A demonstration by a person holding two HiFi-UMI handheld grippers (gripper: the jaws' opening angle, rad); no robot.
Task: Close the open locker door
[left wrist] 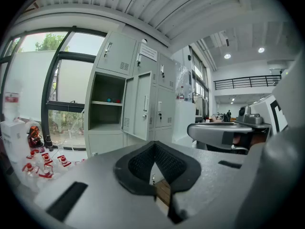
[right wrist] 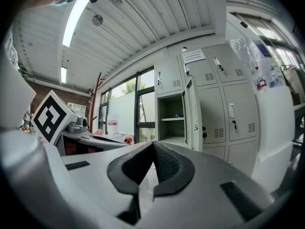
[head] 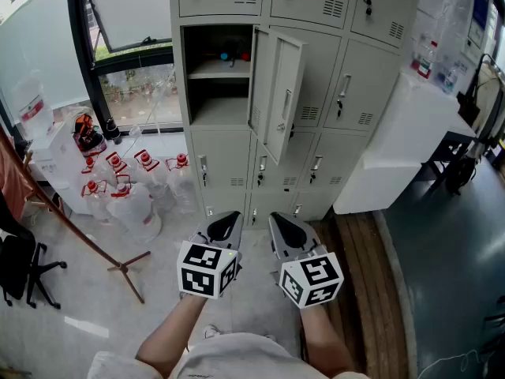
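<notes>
A grey bank of lockers (head: 339, 93) stands ahead. One locker door (head: 278, 93) hangs open, swung out to the right of its open compartment (head: 217, 77), which has a shelf with small red and blue items. The same open door (left wrist: 141, 106) shows in the left gripper view, and the door (right wrist: 194, 111) shows edge-on in the right gripper view. My left gripper (head: 223, 226) and right gripper (head: 286, 229) are held side by side low in front of me, well short of the lockers. Both are shut, with nothing between their pads.
Several clear water jugs with red caps (head: 126, 188) stand on the floor left of the lockers, by a window. A slanted wooden pole on a stand (head: 118, 263) and a black chair (head: 20, 263) are at the left. A white cabinet (head: 410, 140) stands right of the lockers.
</notes>
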